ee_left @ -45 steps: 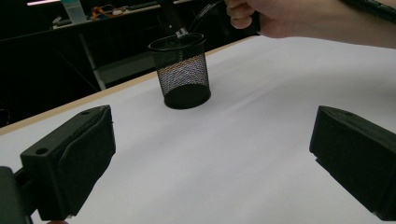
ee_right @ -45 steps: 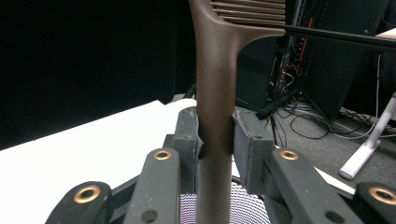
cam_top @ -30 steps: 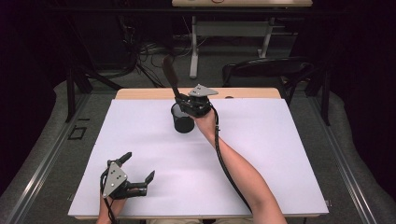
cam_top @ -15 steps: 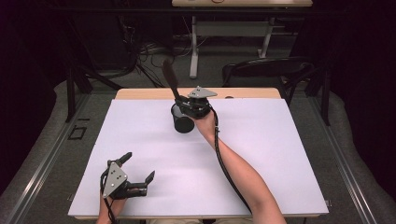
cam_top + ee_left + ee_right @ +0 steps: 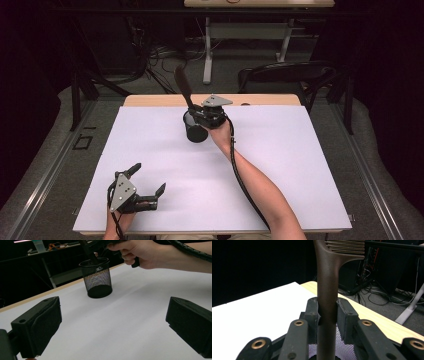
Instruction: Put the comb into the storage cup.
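Dark slotted spatula point(image 5: 183, 90) stands handle-down in black mesh cup point(image 5: 195, 131).

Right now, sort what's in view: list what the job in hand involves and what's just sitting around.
In the job:
- right gripper, shut on the dark slotted spatula
- black mesh cup, the spatula's handle inside it

Not in use:
- left gripper, open, at the near left corner
- white table cover
- chair beyond the table

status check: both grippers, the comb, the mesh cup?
Right gripper shut on dark brown plastic comb, its handle down in black wire-mesh cup. Left gripper open, idle near table edge. White table cover bare around cup.
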Demonstrator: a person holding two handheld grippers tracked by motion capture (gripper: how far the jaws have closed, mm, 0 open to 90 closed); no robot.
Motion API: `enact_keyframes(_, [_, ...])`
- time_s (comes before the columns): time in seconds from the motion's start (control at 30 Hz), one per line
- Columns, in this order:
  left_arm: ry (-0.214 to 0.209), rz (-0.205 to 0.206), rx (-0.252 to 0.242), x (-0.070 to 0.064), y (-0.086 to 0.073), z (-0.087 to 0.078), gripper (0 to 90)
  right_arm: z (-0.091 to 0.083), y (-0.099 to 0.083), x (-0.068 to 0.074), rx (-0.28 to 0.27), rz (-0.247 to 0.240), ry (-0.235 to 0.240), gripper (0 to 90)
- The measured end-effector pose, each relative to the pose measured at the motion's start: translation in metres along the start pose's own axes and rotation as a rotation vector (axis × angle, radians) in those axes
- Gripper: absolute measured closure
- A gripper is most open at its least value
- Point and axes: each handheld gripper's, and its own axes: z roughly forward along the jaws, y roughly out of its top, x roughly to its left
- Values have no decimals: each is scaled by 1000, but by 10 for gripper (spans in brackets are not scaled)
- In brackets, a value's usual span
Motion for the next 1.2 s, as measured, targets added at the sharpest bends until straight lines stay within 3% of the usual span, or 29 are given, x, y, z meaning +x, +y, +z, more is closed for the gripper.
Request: enact_keyframes(1.2, [1,-2,-3,0,0,0,3,2,-12,-2,46,4,9,726])
